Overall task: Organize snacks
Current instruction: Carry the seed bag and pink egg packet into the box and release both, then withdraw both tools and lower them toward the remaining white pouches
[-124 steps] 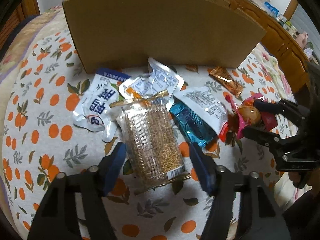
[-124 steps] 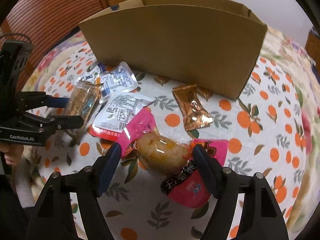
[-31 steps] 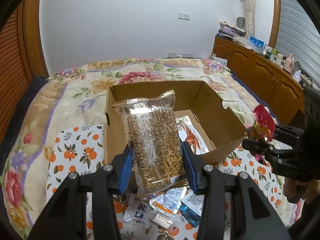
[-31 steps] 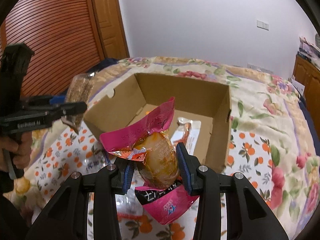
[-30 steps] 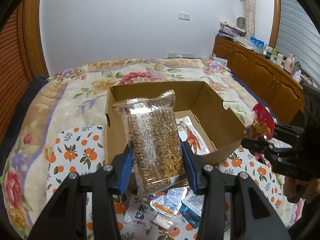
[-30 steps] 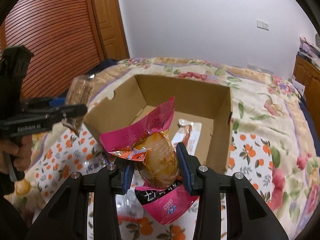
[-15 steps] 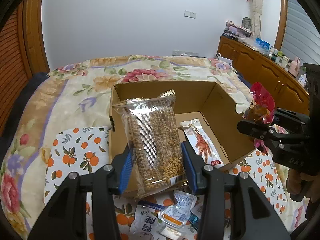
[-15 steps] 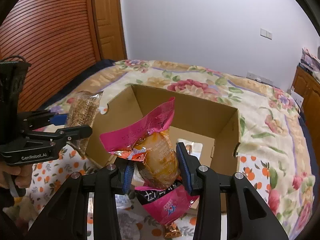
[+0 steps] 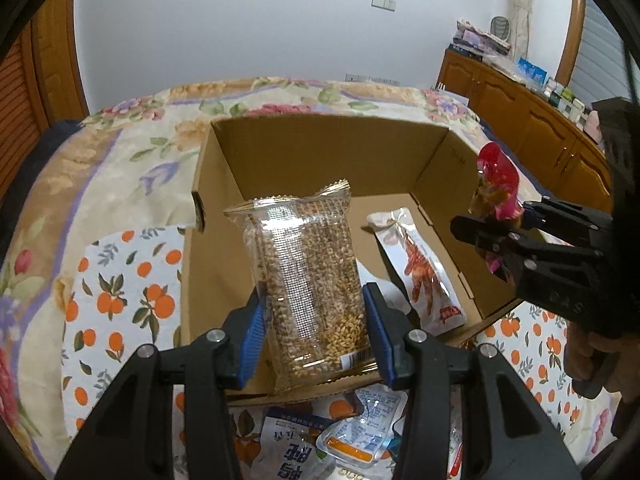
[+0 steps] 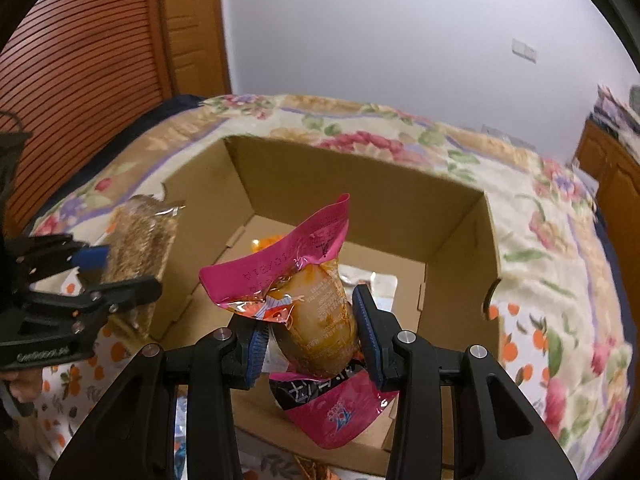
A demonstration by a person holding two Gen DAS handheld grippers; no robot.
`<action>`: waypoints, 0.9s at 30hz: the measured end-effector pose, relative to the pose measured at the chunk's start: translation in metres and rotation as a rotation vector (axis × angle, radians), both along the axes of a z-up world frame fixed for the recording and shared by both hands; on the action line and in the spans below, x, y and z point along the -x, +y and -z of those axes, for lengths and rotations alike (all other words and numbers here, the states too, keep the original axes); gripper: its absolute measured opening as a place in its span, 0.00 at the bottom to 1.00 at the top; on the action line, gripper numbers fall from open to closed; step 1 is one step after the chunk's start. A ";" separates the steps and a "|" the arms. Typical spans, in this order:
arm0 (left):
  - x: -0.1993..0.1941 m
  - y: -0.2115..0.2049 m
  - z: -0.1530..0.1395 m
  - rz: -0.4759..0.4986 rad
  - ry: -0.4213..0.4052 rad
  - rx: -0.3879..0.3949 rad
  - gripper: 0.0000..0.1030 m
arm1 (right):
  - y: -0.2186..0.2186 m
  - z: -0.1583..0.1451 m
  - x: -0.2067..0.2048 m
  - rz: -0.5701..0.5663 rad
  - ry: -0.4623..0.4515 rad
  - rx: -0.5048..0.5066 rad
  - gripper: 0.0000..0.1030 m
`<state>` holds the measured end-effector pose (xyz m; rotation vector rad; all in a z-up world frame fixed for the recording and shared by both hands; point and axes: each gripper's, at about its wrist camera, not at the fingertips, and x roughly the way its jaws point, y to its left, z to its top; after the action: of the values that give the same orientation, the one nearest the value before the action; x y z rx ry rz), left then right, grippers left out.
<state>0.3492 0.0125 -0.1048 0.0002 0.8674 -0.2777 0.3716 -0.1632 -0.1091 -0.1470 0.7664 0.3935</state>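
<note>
The clear packet of puffed grain point(image 9: 310, 280) stood upright, pinched at its lower half between the blue pads of the left gripper point(image 9: 314, 334), above the near left part of the open cardboard box point(image 9: 328, 144). The right gripper point(image 10: 310, 334) was clamped on the pink-wrapped snack point(image 10: 310, 300), held over the box's near wall. On the box floor, toward the right wall, lay a white pouch with a red picture point(image 9: 420, 268); the floor to its left was mostly hidden by the grain packet. More sachets point(image 9: 320, 436) lay on the orange-print cloth point(image 9: 120, 280) just outside the near wall.
</note>
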 end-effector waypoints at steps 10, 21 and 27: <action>0.000 -0.003 0.010 -0.008 0.015 -0.017 0.46 | 0.005 0.023 -0.003 0.012 0.035 0.040 0.39; 0.002 0.002 0.008 -0.029 0.025 0.001 0.49 | 0.000 0.030 -0.004 0.035 0.103 -0.002 0.42; 0.012 0.005 -0.001 -0.033 0.015 0.025 0.53 | -0.003 0.019 0.005 0.030 0.096 -0.016 0.48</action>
<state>0.3367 0.0179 -0.1041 -0.0395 0.8777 -0.2583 0.3667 -0.1658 -0.1276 -0.1023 0.8592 0.3797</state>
